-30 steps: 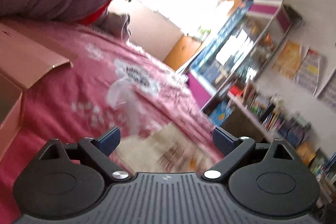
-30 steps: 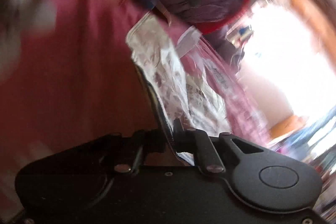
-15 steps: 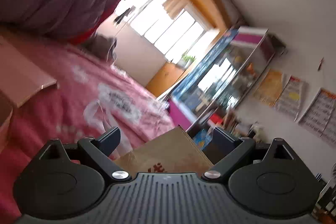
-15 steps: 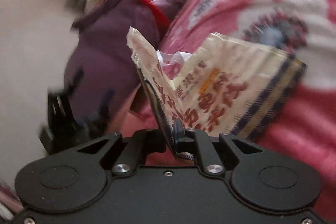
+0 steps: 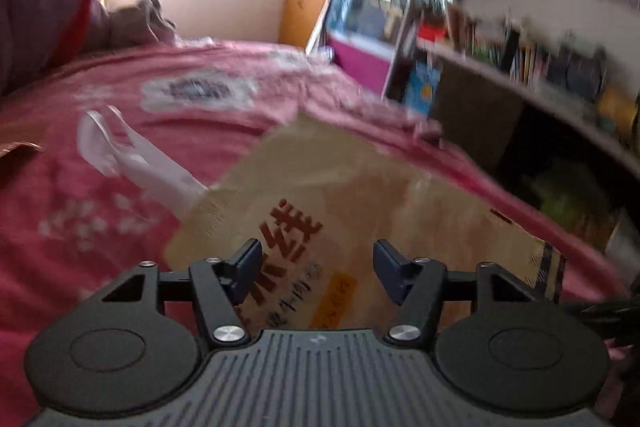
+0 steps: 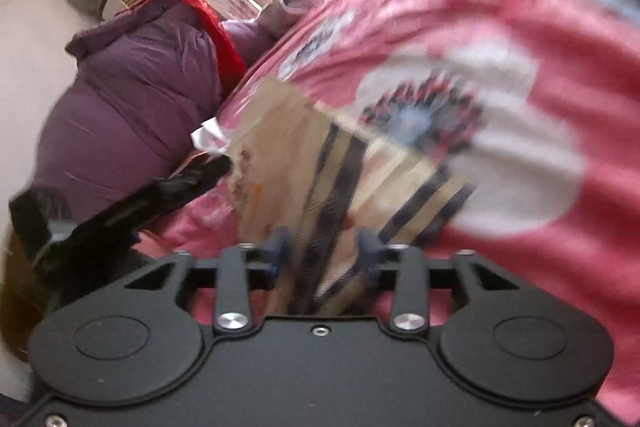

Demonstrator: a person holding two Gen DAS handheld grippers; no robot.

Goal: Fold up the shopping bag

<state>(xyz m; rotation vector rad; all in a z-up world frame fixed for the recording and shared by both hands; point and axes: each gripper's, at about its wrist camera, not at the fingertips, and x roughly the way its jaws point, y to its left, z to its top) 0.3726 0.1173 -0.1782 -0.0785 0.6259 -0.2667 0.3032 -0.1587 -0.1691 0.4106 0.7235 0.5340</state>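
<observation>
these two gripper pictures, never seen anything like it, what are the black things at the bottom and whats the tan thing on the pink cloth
No robot here: a person holds one handheld gripper in each hand, and each carries a camera looking forward along its fingers. The black shapes at the bottom are those tools. One picture comes from the left gripper, the other from the right gripper. The tan thing is a printed shopping bag with white handles, lying on a pink bedspread. Both sets of jaws stand apart over the bag, clamping nothing. The purple jacket lies beside it.
</observation>
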